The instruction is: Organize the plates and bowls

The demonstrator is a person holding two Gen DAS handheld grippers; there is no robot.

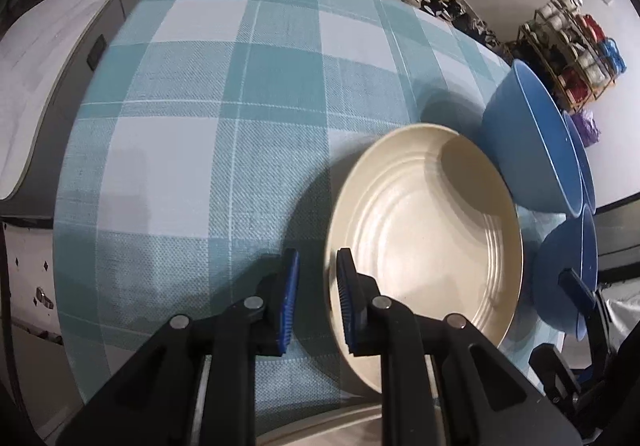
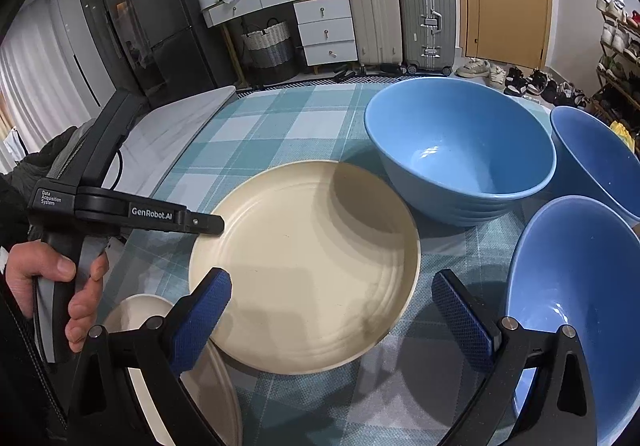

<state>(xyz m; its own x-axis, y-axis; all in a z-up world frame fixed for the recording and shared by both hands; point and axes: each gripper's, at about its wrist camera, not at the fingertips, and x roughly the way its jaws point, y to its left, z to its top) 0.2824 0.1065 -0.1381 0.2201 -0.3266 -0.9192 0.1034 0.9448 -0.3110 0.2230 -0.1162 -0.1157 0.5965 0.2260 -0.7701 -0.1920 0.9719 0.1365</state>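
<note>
Cream plate (image 1: pixel 424 230) rim clamped, left hand-held gripper (image 1: pixel 318 302)

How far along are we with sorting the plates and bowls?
Early on. Nothing looks stacked yet: three blue bowls stand separately on the checked cloth, and a second cream plate lies apart at the near edge. In hand: the left tool is shut on the cream plate's rim. The right tool hangs open, empty. Stacking plates and nesting bowls remain.
</note>
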